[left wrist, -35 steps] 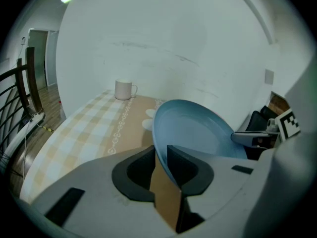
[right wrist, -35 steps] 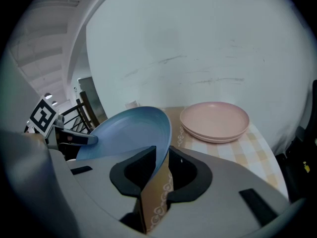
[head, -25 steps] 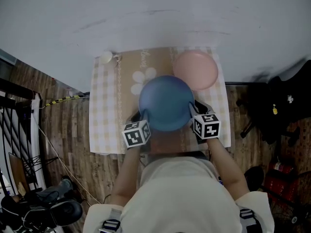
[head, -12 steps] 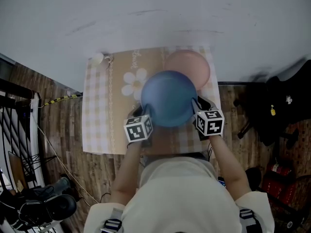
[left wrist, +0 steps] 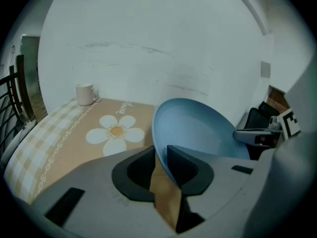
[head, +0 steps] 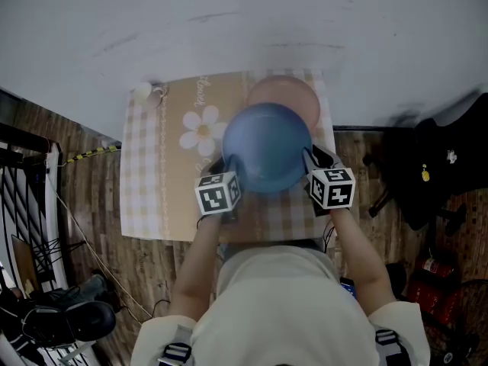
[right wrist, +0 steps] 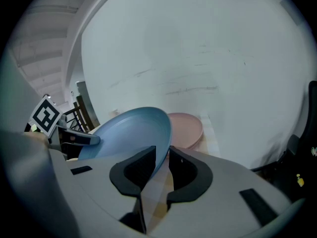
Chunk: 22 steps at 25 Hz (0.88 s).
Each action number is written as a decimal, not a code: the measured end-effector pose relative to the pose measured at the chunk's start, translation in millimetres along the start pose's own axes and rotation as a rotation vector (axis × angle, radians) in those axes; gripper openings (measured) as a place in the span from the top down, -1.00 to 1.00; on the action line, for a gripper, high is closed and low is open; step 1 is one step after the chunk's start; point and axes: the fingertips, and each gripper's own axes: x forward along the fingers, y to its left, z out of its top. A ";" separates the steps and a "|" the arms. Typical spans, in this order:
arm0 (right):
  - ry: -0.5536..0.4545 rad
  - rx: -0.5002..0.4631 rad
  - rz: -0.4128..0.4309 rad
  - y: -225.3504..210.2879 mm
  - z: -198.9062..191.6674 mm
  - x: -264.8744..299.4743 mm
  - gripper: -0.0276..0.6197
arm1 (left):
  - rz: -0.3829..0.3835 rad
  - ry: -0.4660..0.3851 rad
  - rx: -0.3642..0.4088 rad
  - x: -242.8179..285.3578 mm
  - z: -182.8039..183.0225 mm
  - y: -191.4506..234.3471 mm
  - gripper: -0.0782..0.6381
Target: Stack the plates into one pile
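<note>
Nearest to me, my left tongs are clamped on the left rim of the blue plate, the edge pinched between the two dark pads. My right tongs are clamped the same way on the plate's right rim, so I hold it from both sides with a marker cube to either side of it. Seen from each pair of tongs, the blue plate is up off the surface and tipped, its hollow face showing. Under it lies a checked cloth with a tan middle strip and a white daisy printed on it, just left of the plate in the head view. Beyond the blue plate, the pink plate lies flat at the far right corner of the surface; from above, the blue plate covers its near edge, though I cannot tell whether the two touch. Farther left, a pale mug stands at the far left corner, well apart from both plates. Behind the surface rises a white wall, and dark wooden floor shows to the left.
</note>
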 end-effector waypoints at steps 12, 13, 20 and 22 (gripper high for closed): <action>0.000 -0.002 -0.012 -37.4 10.9 2.4 0.68 | -0.012 -0.010 0.033 24.5 20.6 -29.6 0.59; -0.001 -0.003 -0.013 -39.5 12.2 2.4 0.68 | -0.013 -0.011 0.035 25.8 22.3 -31.3 0.60; -0.002 -0.008 -0.017 -52.2 20.1 8.7 0.67 | -0.015 -0.014 0.047 38.1 33.8 -38.5 0.60; 0.000 -0.009 -0.017 -55.6 22.5 12.1 0.67 | -0.016 -0.015 0.049 42.4 37.9 -39.5 0.60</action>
